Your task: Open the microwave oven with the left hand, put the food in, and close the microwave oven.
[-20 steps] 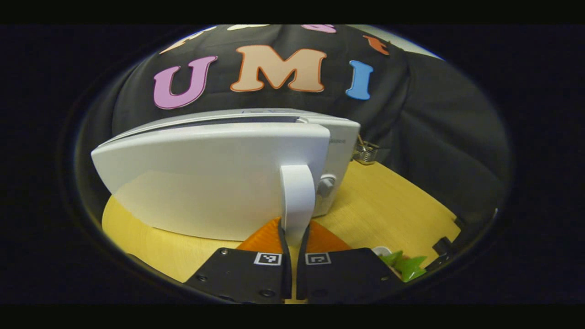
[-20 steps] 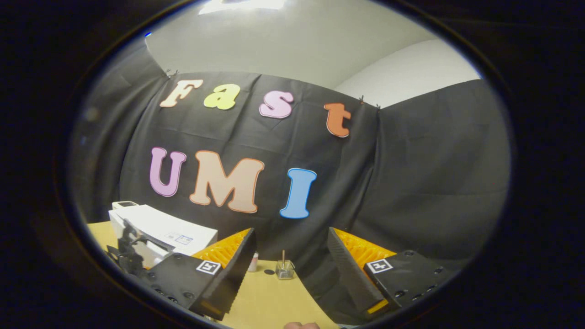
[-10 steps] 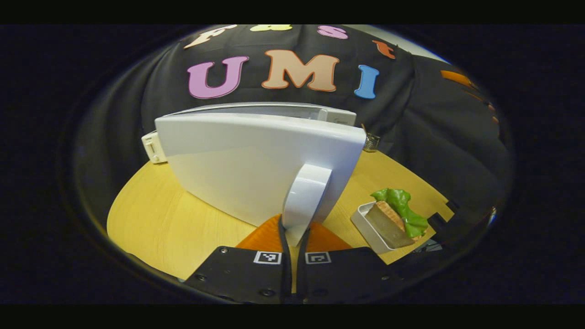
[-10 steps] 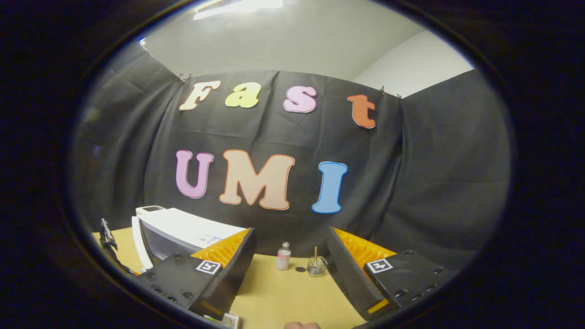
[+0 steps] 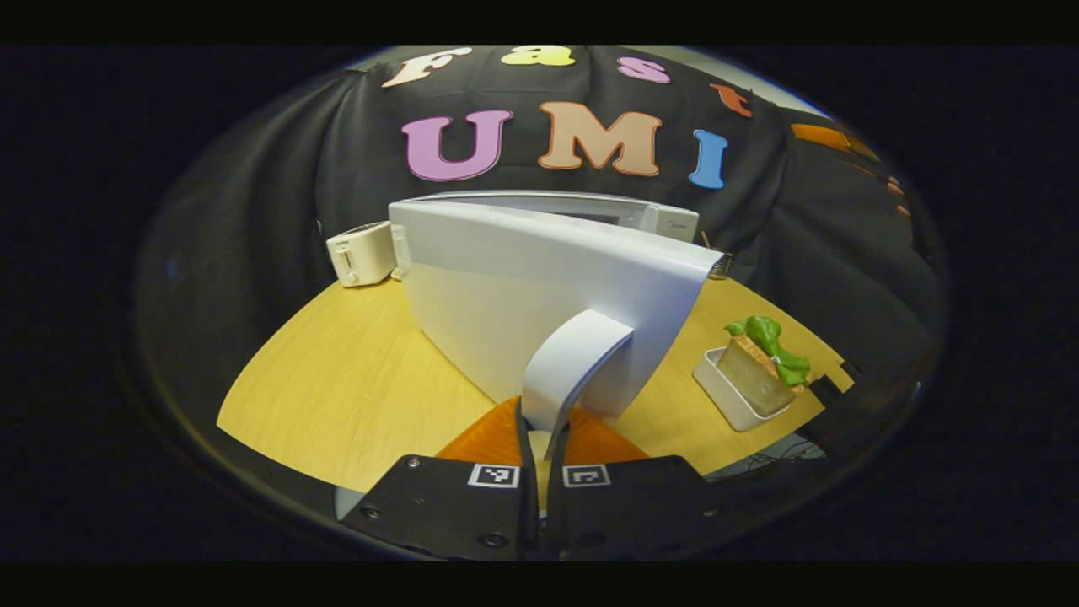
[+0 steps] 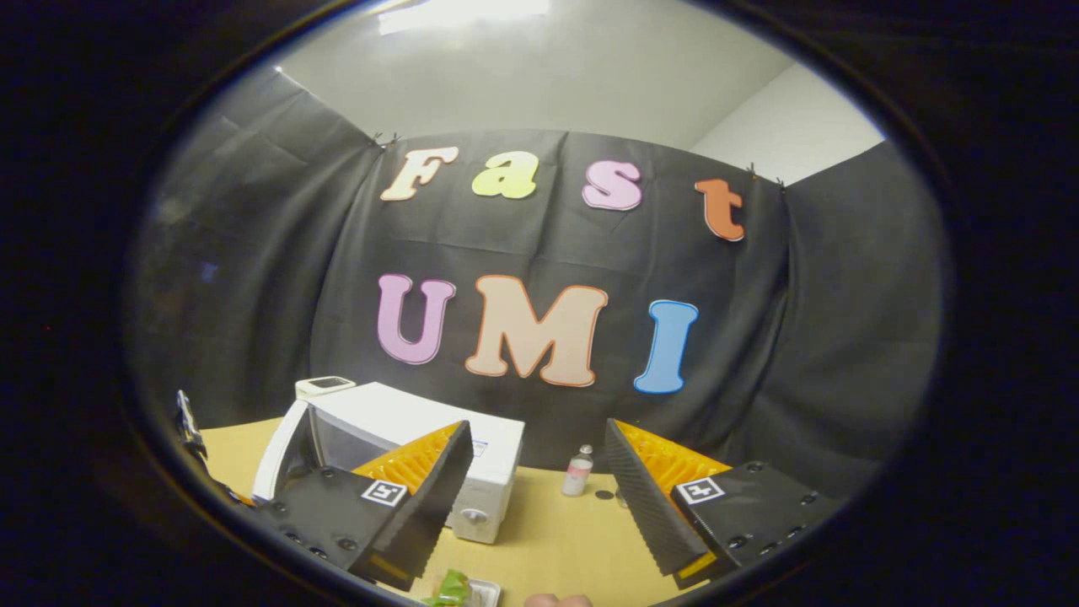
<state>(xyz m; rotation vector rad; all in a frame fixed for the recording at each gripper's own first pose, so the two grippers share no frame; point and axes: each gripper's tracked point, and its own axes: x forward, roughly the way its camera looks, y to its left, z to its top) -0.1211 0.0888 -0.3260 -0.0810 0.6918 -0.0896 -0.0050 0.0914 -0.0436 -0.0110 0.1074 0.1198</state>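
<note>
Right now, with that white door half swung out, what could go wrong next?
The left tool pinches only the lower end of the door handle, so it might slip off mid-swing. The microwave door may not yet be wide enough open for the tray. The sandwich sits in a white tray near the table's edge; a clumsy grab could push it off.

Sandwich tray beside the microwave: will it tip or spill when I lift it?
Likely top-heavy: the sandwich stands tall above the shallow white tray. The lettuce sits loosely on top and may slide. Probably light, so grip level.
</note>
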